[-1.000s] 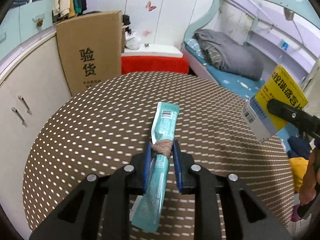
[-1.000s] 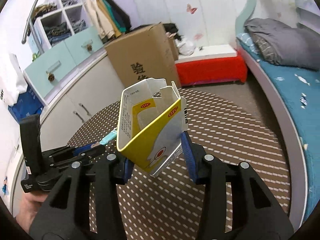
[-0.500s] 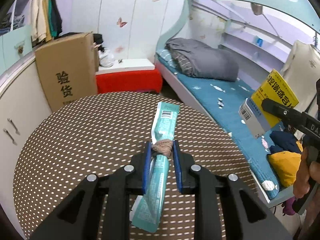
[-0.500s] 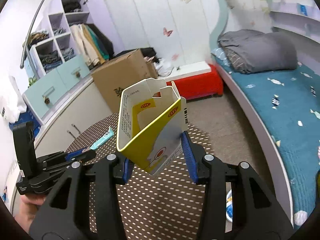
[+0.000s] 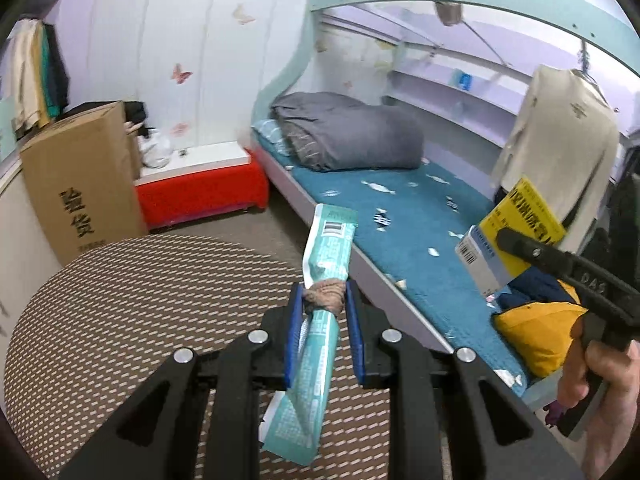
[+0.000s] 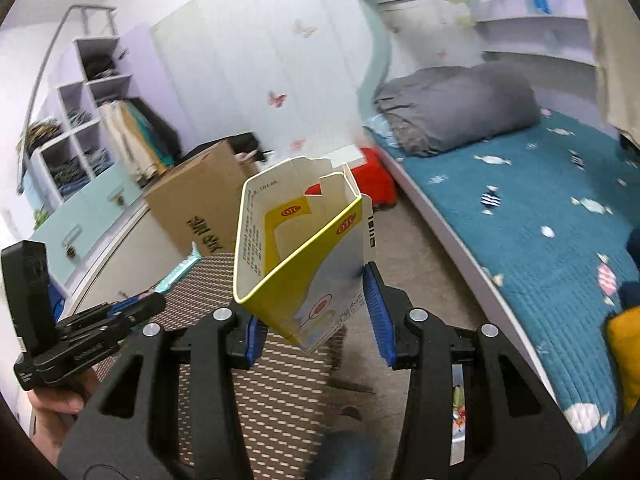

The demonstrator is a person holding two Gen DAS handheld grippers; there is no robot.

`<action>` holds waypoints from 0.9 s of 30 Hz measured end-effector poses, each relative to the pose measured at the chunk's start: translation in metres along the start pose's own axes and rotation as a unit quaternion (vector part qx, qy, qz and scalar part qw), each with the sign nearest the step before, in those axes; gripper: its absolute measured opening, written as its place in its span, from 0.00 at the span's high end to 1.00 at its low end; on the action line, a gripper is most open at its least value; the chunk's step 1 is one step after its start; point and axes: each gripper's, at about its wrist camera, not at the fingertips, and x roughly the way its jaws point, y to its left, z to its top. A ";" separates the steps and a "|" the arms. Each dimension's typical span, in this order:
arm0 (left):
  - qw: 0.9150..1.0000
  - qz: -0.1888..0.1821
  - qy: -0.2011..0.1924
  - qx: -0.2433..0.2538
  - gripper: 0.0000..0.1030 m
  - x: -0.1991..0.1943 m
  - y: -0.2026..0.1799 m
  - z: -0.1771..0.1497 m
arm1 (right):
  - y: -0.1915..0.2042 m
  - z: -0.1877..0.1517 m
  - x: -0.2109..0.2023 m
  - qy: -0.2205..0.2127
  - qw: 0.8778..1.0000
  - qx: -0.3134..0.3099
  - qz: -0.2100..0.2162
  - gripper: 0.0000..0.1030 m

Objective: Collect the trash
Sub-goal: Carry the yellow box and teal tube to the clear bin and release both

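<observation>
My left gripper (image 5: pixel 323 300) is shut on a long teal wrapper (image 5: pixel 320 320) with a brown band wound around its middle, held in the air over the right edge of the round dotted table (image 5: pixel 120 300). My right gripper (image 6: pixel 316 316) is shut on an open yellow and white medicine box (image 6: pixel 296 248), held upright in the air past the table's edge. The box also shows at the right of the left wrist view (image 5: pixel 508 236). The left gripper with the wrapper shows at the left of the right wrist view (image 6: pixel 120 312).
A bed with a teal cover (image 5: pixel 400 232) and a grey duvet (image 5: pixel 352 136) lies to the right. A cardboard box (image 5: pixel 80 184) and a red bench (image 5: pixel 200 192) stand beyond the table. A yellow cushion (image 5: pixel 536 332) lies at the bed's near end.
Both grippers have swung to the right, away from the table's middle toward the bed, each still holding its item. The table has slid left in both views.
</observation>
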 end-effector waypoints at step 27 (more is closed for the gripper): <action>0.979 -0.069 0.187 0.048 0.80 0.187 -0.146 -0.031 | -0.180 -0.060 0.042 0.098 0.980 0.149 -0.093 0.57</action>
